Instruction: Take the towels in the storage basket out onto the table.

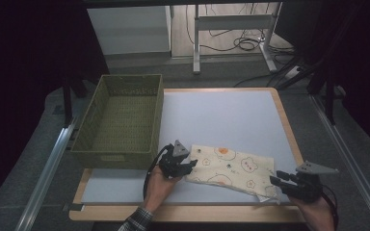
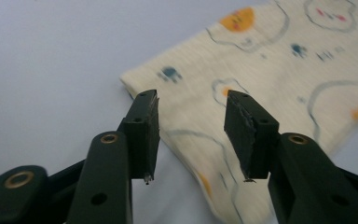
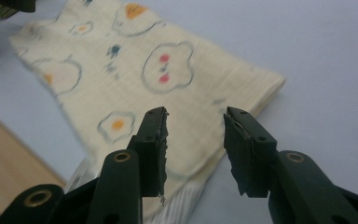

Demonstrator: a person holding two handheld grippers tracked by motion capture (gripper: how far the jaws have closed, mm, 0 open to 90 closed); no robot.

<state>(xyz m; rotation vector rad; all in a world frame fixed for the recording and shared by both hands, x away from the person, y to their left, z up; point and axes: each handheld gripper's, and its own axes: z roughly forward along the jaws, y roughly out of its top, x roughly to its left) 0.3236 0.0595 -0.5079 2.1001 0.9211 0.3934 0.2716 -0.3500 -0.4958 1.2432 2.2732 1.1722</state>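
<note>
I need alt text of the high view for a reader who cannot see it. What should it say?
A folded cream cloth with cartoon prints lies flat on a pale table, with a person's left gripper open at its left end and right gripper open at its right end. An olive basket stands at the table's left, beyond the left gripper.

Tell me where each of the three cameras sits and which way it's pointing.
High view: above the person's side, looking forward and down on the table, basket and cloth; forearms and both tools show.
Left gripper view: rides the left tool, looking along its open jaws at the cloth's edge.
Right gripper view: rides the right tool, jaws open over the cloth's other end.
All three share the printed cloth.
</note>
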